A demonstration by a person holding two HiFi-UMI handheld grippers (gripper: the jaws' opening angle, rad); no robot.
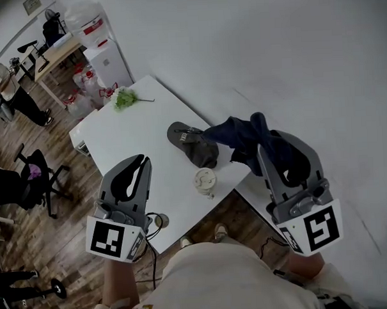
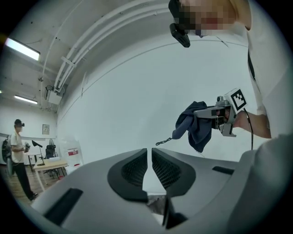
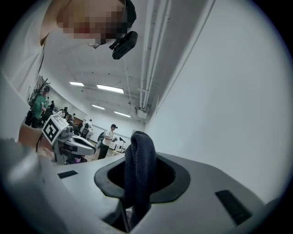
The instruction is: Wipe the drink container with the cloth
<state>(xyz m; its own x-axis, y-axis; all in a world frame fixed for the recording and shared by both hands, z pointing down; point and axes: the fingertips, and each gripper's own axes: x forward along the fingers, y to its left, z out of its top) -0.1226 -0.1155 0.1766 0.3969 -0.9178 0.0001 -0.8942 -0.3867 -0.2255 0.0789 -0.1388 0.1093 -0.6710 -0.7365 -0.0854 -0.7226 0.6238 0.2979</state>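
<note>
Navy cloth (image 1: 241,137) hangs loose and bunched from my right gripper (image 1: 284,147), and that is my first worry. If I sweep it in as it is, the trailing folds may catch the cap (image 1: 194,146) just behind the cup (image 1: 205,181), or knock the cup itself over. The cup looks light. It stands upright and unheld near the front edge of the tabletop (image 1: 128,134), so I judge that a sideways wipe with nothing bracing it could push it off that edge. My left gripper (image 1: 141,162) is left of the cup and apart from it, so it gives no support, and it would have to open before it could steady the cup

Right gripper: the jaws are clamped on a fold of the cloth, which stands up between the pads in the right gripper view. It is held to the right of the cup and beyond it, clear of it

Left gripper: the jaws are all but together, with only a thin slit between the pads. Nothing is in it and it touches nothing
</note>
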